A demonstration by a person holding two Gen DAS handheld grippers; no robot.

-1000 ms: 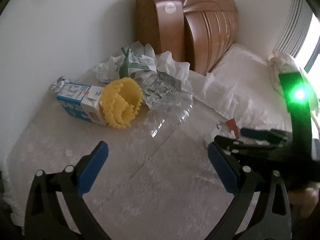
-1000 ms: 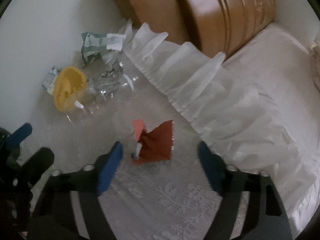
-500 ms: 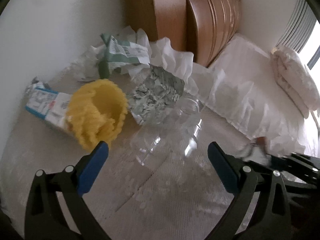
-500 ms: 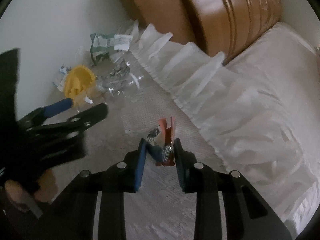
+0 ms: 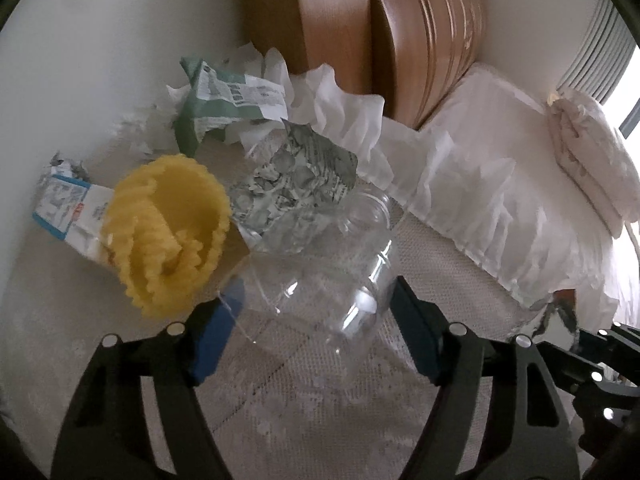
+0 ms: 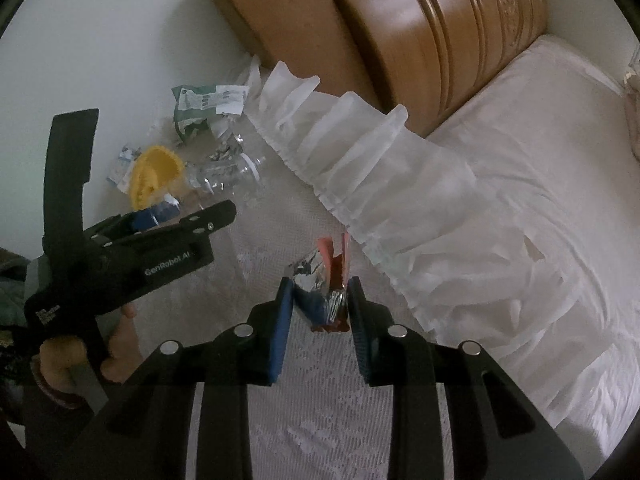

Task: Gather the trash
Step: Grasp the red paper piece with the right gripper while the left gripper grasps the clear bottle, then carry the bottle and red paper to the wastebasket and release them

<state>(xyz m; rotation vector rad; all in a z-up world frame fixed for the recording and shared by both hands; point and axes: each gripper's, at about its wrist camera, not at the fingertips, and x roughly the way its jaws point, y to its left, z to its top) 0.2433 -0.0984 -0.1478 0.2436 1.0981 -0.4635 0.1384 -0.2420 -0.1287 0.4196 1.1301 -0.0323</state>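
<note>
Right gripper [image 6: 319, 309]: clamped on red and silver wrapper [image 6: 326, 280], pinched between both blue pads, upper end sticking up past fingertips, over lace bedspread [image 6: 320, 420], beside white frilled skirt [image 6: 360, 152] of bed

Left gripper [image 5: 316, 320]: spread wide around clear plastic jar [image 5: 320, 264], one blue pad on each side of jar's base; left pad touching or nearly touching jar wall, right pad just beside it, contact not certain. Jar lying on its side on bedspread, mouth pointing away

Left of jar, just beside left finger: yellow ridged cup [image 5: 168, 232] on its side, resting against blue and white carton [image 5: 64, 208]. Behind jar: crumpled foil wrapper [image 5: 296, 176], further back green and white packet [image 5: 224, 100], close to wooden headboard [image 5: 400, 40]
</note>
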